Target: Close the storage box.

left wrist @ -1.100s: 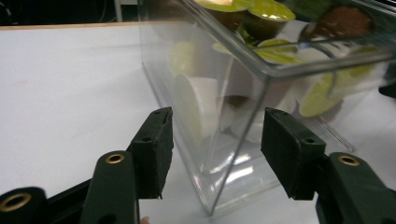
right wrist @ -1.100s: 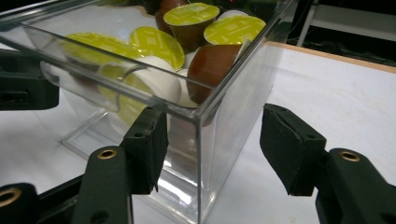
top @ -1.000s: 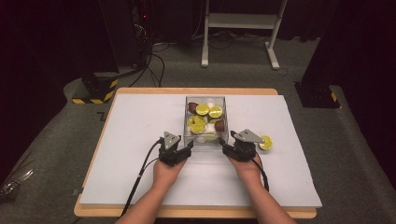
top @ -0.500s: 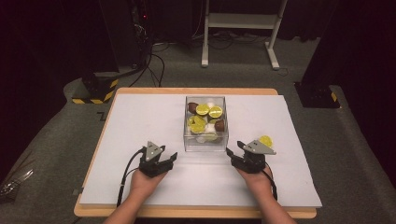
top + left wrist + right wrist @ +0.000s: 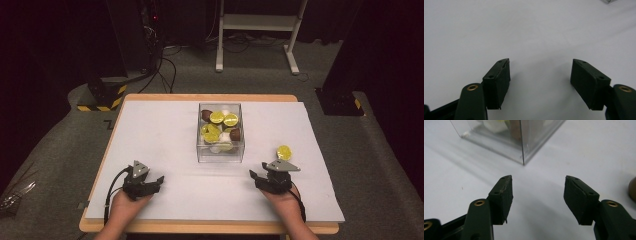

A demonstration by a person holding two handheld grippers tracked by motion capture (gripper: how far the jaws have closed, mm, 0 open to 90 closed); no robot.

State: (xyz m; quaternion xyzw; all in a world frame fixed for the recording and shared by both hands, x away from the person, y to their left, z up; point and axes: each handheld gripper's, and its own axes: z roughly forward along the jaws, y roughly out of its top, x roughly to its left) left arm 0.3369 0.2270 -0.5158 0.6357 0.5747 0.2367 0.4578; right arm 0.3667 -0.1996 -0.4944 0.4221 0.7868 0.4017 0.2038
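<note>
Both hands rest near the table's (image 5: 165, 125) front edge. The left hand-held gripper (image 5: 159, 179) has just spread its jaws, empty; the right hand-held gripper (image 5: 253, 176) stands spread, empty too. The clear box (image 5: 220, 150) of fruit sits mid-table. The loose lime half (image 5: 284, 152) lies just beyond the right hand, probably the next pick: reach, straddle, pinch.

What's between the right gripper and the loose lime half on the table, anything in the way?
Nothing visible. The lime half lies on the white table just beyond the right gripper, right of the clear box, with only bare surface around it. The gripper's jaws stand open and empty, aimed toward the box corner rather than the lime.
</note>
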